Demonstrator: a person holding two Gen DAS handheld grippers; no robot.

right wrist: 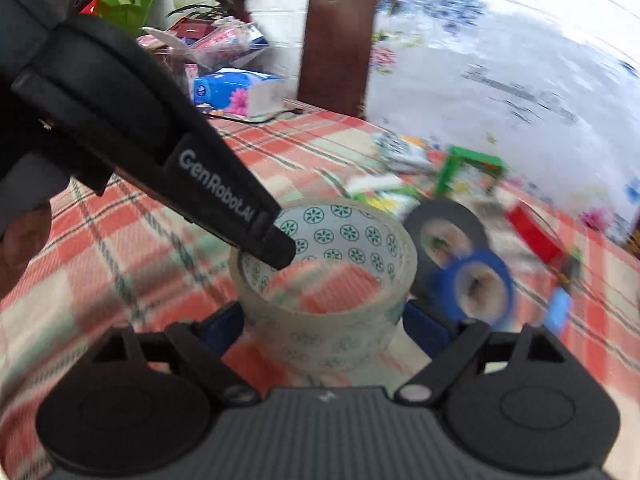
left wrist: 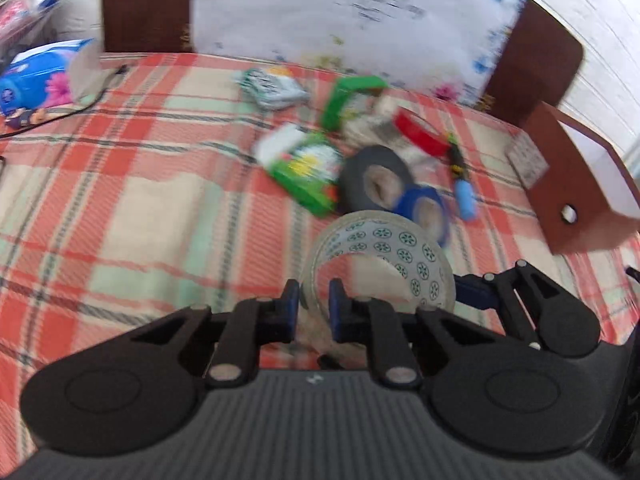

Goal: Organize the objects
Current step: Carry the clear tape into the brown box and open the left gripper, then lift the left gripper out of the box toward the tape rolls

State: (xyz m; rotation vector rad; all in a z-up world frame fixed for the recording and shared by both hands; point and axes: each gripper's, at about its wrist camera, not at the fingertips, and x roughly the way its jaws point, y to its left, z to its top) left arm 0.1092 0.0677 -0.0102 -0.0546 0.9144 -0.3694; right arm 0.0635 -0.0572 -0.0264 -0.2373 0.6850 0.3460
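- Left wrist view is showing our left gripper pinching one wall of the clear tape roll, one blue pad outside the ring and one inside its core
- We are seeing the roll standing just ahead of the fingers, its hole tilted up, resting on or just above the checked cloth; we cannot tell which
- Right wrist view is showing our right gripper spread wide, a pad on either side of the same roll, not clearly touching it
- Only this view is revealing the left finger dipping into the core from the upper left
- Beyond the roll we are seeing a black tape roll and a blue tape roll, close behind it, towards the right
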